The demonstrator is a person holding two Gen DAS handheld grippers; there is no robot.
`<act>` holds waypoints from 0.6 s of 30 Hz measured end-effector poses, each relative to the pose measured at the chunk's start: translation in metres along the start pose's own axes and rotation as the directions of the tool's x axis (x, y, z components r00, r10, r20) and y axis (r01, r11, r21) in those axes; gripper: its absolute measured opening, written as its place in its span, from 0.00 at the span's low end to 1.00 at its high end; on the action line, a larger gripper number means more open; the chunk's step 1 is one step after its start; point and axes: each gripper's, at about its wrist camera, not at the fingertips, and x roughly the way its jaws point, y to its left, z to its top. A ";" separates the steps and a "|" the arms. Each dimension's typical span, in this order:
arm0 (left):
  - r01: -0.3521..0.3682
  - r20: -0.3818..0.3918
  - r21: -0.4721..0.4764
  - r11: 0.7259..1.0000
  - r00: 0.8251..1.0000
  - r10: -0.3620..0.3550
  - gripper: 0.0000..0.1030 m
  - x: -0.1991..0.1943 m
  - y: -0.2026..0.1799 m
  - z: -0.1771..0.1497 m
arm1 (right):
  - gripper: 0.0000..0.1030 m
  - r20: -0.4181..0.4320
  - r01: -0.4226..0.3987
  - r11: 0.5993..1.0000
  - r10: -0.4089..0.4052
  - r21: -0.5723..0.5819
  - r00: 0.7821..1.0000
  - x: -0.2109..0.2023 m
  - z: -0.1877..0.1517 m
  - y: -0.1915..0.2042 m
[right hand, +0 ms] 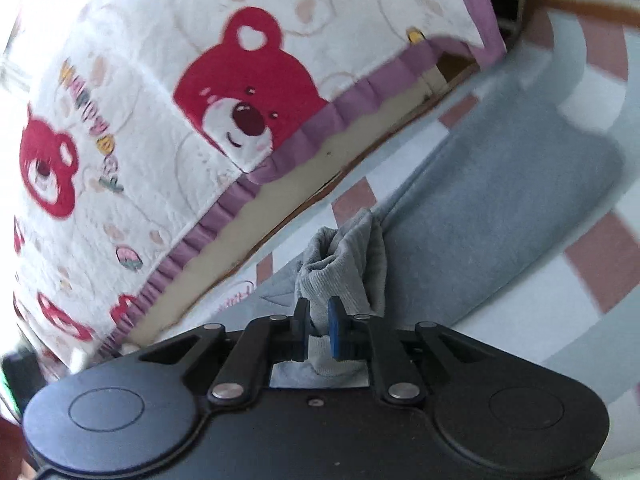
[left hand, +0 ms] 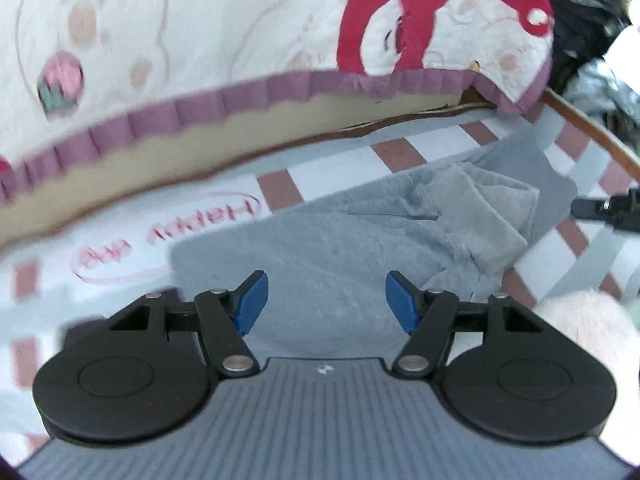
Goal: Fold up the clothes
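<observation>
Grey fleece garment [left hand: 360, 240], spread flat over a checked sheet [left hand: 400, 152] of white, pale blue and brick-red squares, with one end doubled back into a thicker, lighter grey lump [left hand: 476, 208] toward the right of the left wrist view. Same grey garment [right hand: 500, 208] in the right wrist view, running away up the frame as a long flat band, its near end gathered into a ribbed cuff [right hand: 340, 276] lifted clear of the sheet.

Right gripper [right hand: 318, 330] pinched narrow on that ribbed cuff, blue pads pressed against the cloth from both sides, bunched fabric standing up just beyond the fingertips.

Left gripper [left hand: 326, 304] spread wide, blue pads [left hand: 252, 304] well apart, nothing between them, poised above the flat grey cloth; contact with the cloth impossible to judge.

Beyond the garment, pink oval print with mirrored lettering [left hand: 168, 240] on the sheet. Behind that, a white quilt [right hand: 140, 100] with red bear faces [right hand: 244, 88] and a purple ruffled edge [left hand: 200, 108], hanging over a tan mattress side [left hand: 240, 144]. At the far right of the left wrist view, a dark blurred piece of hardware [left hand: 612, 206], and a pale pink fuzzy mass [left hand: 588, 324] near the lower right.
</observation>
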 end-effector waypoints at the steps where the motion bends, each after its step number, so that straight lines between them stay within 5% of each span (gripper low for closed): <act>1: -0.013 -0.007 0.031 0.999 1.000 0.013 0.63 -0.012 0.002 0.005 | 0.14 -0.001 0.007 1.000 -0.007 -0.015 1.000 -0.007 -0.001 0.001; 6: -0.070 -0.069 0.125 0.990 0.994 0.079 0.65 -0.065 0.017 0.030 | 0.17 -0.066 -0.031 0.992 0.039 0.119 0.997 -0.022 -0.007 -0.015; 8: -0.113 -0.151 0.200 0.973 0.978 0.144 0.68 -0.070 0.016 0.040 | 0.19 -0.083 -0.028 0.988 0.041 0.154 0.996 -0.019 -0.004 -0.015; 12: -0.151 -0.179 0.367 0.918 0.957 0.229 0.68 -0.068 -0.002 0.051 | 0.20 -0.140 0.016 0.998 -0.008 0.054 0.990 0.003 0.015 0.001; 15: -0.134 -0.107 0.424 0.896 0.975 0.197 0.70 -0.056 -0.020 0.054 | 0.20 -0.176 0.082 0.989 -0.102 -0.121 0.979 0.029 0.027 0.008; 18: -0.095 -0.020 0.387 0.917 0.994 0.111 0.72 -0.030 -0.037 0.049 | 0.20 -0.196 0.040 0.983 -0.075 -0.177 0.978 0.050 0.036 -0.001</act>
